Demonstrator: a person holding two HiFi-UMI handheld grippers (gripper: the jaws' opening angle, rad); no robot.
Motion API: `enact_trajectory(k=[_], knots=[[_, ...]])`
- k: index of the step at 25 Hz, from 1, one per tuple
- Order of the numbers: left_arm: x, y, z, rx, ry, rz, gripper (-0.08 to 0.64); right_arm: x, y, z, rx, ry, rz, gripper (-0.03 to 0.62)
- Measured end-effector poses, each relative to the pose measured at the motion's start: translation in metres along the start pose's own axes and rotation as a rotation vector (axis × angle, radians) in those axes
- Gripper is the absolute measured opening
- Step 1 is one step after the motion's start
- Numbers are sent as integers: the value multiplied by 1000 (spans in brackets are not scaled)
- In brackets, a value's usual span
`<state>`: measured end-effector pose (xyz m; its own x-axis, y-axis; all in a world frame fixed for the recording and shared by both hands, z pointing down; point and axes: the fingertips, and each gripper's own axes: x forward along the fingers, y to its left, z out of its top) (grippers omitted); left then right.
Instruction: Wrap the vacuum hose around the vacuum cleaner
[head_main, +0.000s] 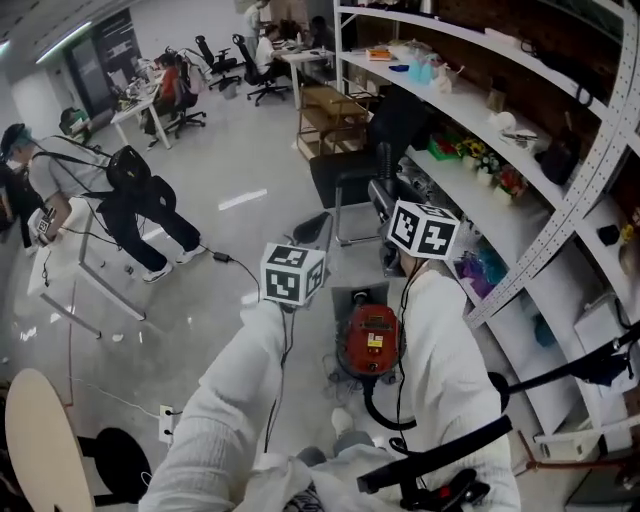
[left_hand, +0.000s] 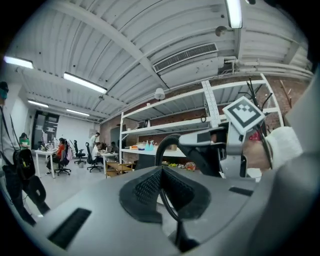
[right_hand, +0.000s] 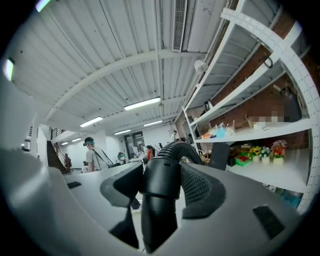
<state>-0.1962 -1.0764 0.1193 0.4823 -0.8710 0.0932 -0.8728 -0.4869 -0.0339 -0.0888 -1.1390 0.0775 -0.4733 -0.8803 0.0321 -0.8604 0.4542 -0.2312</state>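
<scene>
right claw (right_hand: 159, 172) is clamped on the ribbed black vacuum hose (right_hand: 161, 195), which stands upright in it, left claw (left_hand: 161, 172) is pinched on a thin black cord (left_hand: 173, 212), and the round red vacuum cleaner (head_main: 372, 340) sits on the floor straight below, nearer the right arm

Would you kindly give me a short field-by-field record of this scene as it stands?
left gripper: jaws together on a thin black cord
right gripper: shut on the end cuff of the vacuum hose
vacuum cleaner: red, on the floor below both grippers
wrap status: not yet wrapped; part of the hose curves on the floor by the cleaner
surroundings: white shelving on the right
</scene>
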Motion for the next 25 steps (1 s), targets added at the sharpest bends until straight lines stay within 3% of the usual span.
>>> enact_trajectory(k=[2, 5, 11, 15, 19, 25], knots=[[10, 37, -16, -11, 23, 46, 2, 44, 0, -33, 7, 61, 31, 238], [6, 88, -48, -90, 48, 125, 2, 97, 25, -82, 43, 137, 98, 239], [-79, 161, -127, -199, 94, 280, 2, 132, 155, -198, 48, 305, 289, 239], [-172, 177, -167, -232, 117, 338, 2, 89, 243, -275, 98, 406, 366, 238], [-256, 166, -201, -265, 149, 353, 2, 15, 313, -335, 76, 498, 430, 238], [-323, 111, -240, -291, 210, 327, 2, -92, 360, -391, 73, 611, 491, 238]])
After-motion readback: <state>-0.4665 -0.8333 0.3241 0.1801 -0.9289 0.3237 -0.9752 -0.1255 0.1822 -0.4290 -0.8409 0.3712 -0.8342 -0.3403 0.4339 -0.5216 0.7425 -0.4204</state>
